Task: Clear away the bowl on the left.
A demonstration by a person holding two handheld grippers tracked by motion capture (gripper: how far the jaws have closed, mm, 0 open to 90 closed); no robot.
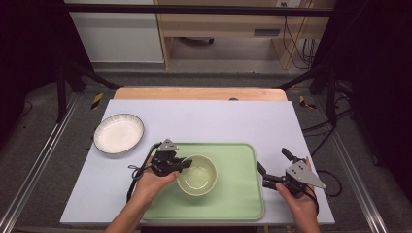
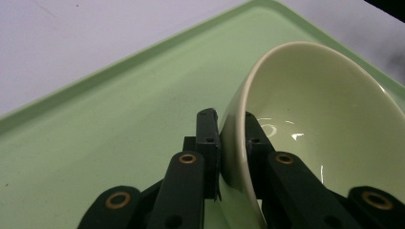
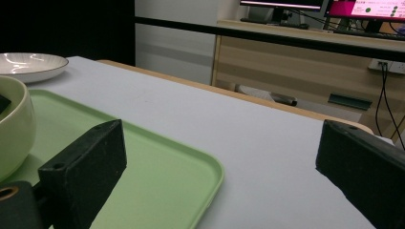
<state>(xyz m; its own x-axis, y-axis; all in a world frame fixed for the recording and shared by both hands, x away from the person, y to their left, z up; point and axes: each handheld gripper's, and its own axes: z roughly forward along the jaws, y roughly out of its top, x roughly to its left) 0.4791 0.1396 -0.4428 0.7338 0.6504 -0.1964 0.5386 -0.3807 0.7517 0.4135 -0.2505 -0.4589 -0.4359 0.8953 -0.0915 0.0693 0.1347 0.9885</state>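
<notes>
A pale green bowl point(image 1: 197, 175) sits on a light green tray point(image 1: 233, 194) at the table's near middle. My left gripper point(image 1: 180, 164) is shut on the bowl's left rim; in the left gripper view one jaw is outside the bowl point(image 2: 315, 114) wall and one inside, with the tray point(image 2: 105, 143) beneath. My right gripper point(image 1: 273, 167) is open just off the tray's right edge, nothing between its jaws. The right gripper view shows the tray point(image 3: 167, 176) corner and the bowl point(image 3: 14, 129) at far left.
A white plate point(image 1: 119, 133) with a dark rim lies on the pale table cover point(image 1: 218, 121) at the left, also seen as the plate point(image 3: 28, 64) in the right gripper view. Black frame posts stand at both sides. Wooden furniture and cables sit beyond the far edge.
</notes>
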